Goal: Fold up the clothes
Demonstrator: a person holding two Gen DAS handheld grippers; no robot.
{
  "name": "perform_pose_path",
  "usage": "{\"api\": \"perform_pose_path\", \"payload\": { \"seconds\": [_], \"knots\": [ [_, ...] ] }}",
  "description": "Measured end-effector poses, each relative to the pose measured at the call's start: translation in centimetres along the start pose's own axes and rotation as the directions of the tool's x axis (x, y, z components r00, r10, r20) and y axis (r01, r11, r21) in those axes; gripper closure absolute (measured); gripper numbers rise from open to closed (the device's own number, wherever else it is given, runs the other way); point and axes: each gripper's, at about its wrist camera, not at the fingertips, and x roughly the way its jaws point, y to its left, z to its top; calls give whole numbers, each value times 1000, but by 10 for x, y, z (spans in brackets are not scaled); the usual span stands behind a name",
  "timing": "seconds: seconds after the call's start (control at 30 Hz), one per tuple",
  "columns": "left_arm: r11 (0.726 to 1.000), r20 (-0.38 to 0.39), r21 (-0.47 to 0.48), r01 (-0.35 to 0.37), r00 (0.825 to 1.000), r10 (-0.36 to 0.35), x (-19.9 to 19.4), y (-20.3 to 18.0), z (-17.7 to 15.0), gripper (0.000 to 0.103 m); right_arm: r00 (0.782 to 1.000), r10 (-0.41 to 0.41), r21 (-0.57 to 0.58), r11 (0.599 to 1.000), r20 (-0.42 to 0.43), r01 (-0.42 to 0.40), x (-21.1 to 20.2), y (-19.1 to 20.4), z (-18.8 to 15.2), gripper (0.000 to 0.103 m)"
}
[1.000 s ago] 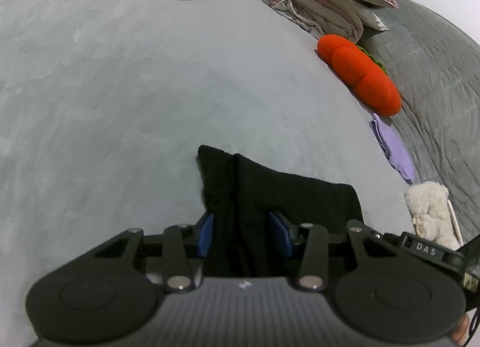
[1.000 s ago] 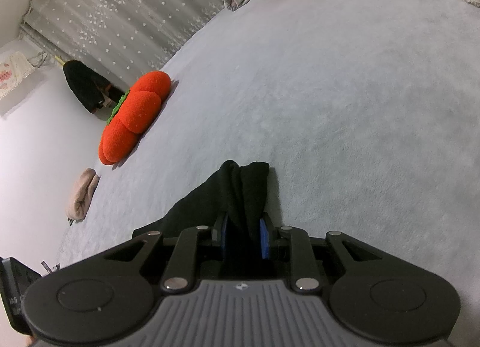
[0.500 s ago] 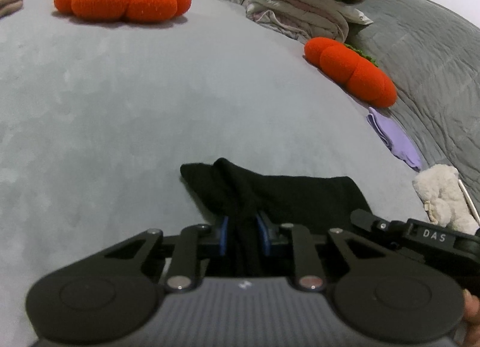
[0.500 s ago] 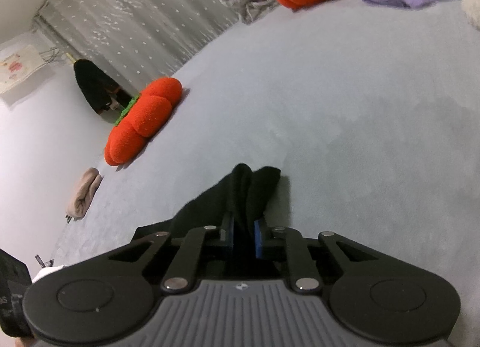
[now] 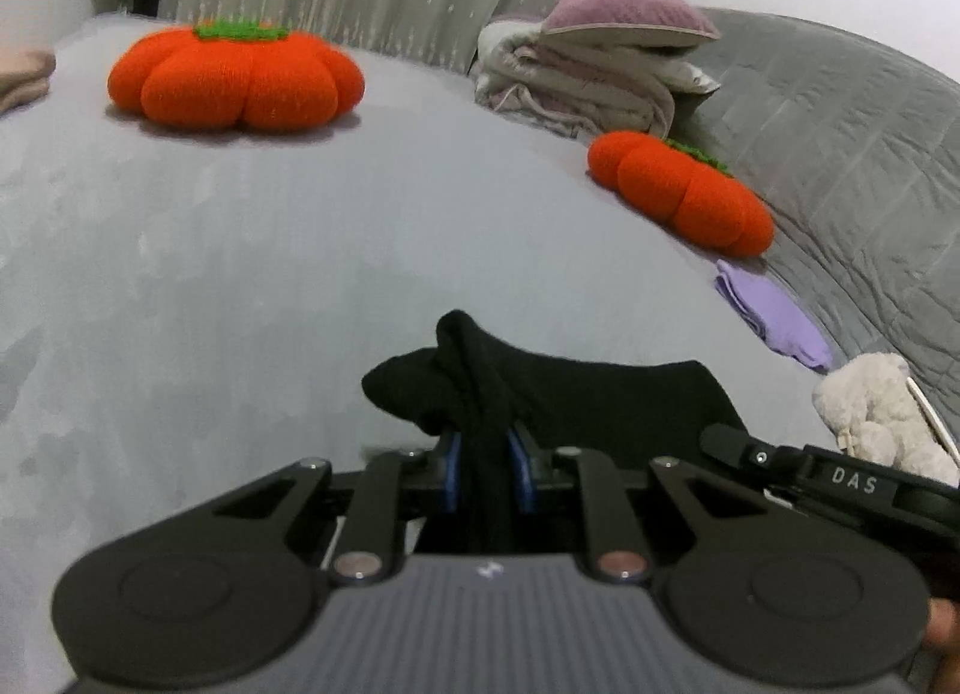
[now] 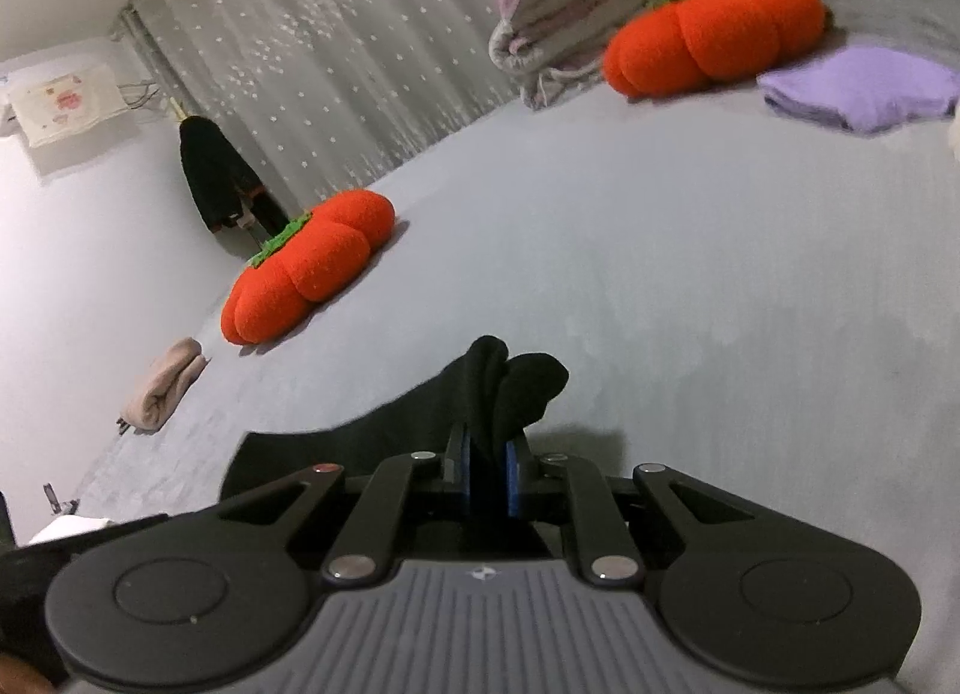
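Note:
A black garment (image 5: 600, 400) stretches between both grippers just above the grey bed cover (image 5: 240, 274). My left gripper (image 5: 485, 463) is shut on one bunched corner of it, cloth bulging out past the blue pads. The right gripper (image 6: 486, 469) is shut on the other corner of the black garment (image 6: 498, 394), and the rest of the cloth trails off to its left. In the left wrist view the right gripper's body, marked DAS, shows at the lower right. The fingertips are hidden by the cloth.
Two orange pumpkin cushions (image 5: 234, 76) (image 5: 684, 196) lie on the bed. A pile of folded bedding with a mauve pillow (image 5: 600, 70) sits at the back. A folded lilac cloth (image 5: 774, 322), a beige fluffy item (image 5: 876, 412) and a rolled pink towel (image 6: 162, 382) lie near the edges.
The left gripper closed on the black garment's corner. Both grippers have lifted and tilted up, raising the pinched corners off the bed.

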Motion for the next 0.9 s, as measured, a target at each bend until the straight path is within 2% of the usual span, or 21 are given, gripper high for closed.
{"api": "perform_pose_path", "payload": {
  "seconds": [0.17,0.5,0.9],
  "knots": [
    [1000,28,14,5,1000,-5,-8,-9,7,87,999,-5,-58,998,41,7,-6,7,8,90],
    [999,20,44,0,1000,-1,0,-34,16,87,996,-5,-74,997,89,11,-20,2,27,91],
    [996,-14,90,22,1000,-21,34,-94,31,88,988,-96,-62,993,118,104,-40,-25,63,91]
  ]
}}
